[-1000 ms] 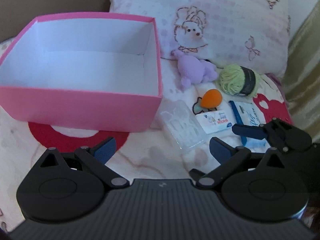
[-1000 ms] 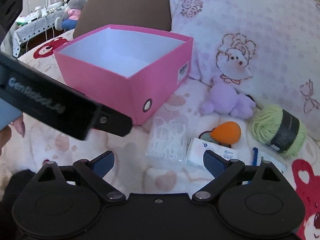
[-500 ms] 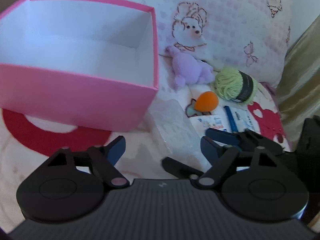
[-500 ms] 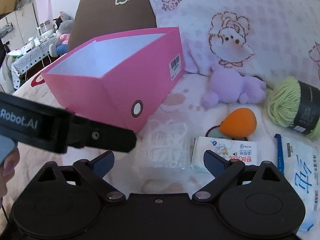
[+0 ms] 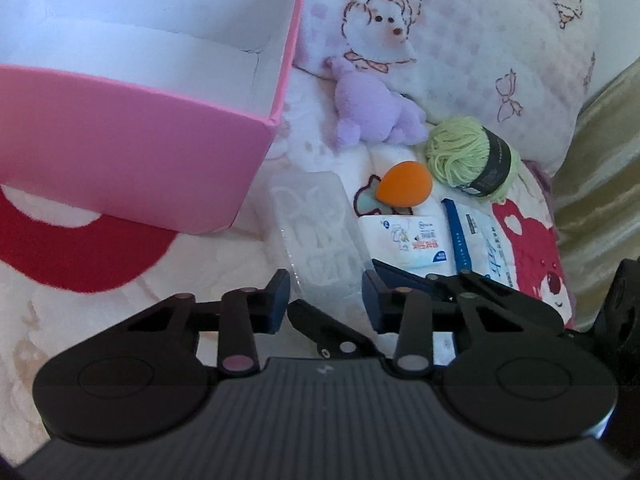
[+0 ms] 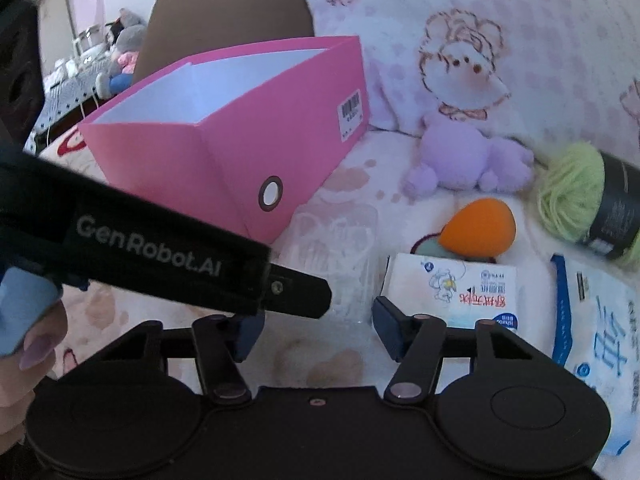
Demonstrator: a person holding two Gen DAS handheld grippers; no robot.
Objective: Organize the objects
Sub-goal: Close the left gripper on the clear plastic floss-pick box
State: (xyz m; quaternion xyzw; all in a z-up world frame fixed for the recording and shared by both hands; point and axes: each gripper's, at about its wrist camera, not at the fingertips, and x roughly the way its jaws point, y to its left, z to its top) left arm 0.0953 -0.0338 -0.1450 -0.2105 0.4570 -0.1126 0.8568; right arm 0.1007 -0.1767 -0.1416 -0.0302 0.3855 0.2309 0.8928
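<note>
A clear plastic box [image 5: 316, 224] of small white pieces lies on the blanket just right of the empty pink box [image 5: 140, 160]. My left gripper [image 5: 326, 300] is closing, and its blue pads meet the two sides of the clear box's near end. In the right wrist view my right gripper [image 6: 316, 332] is also closing. Its pads stand apart, with only the near edge of the clear box [image 6: 340, 240] between them. The left gripper's black finger [image 6: 296, 292] crosses in front and hides part of the right gripper's left pad. The pink box [image 6: 240, 148] stands behind.
To the right lie a tissue pack [image 5: 404, 240], an orange sponge [image 5: 404, 188], a green yarn ball [image 5: 468, 156], a purple plush toy [image 5: 372, 108] and a blue-and-white packet [image 5: 488, 240]. A patterned pillow [image 5: 480, 40] backs them. A person's hand [image 6: 24, 344] shows at the left edge.
Both grippers have sunk toward the clear box. The left jaws narrowed from wide apart onto its sides. The right jaws, wide half a second ago, have drawn partly together.
</note>
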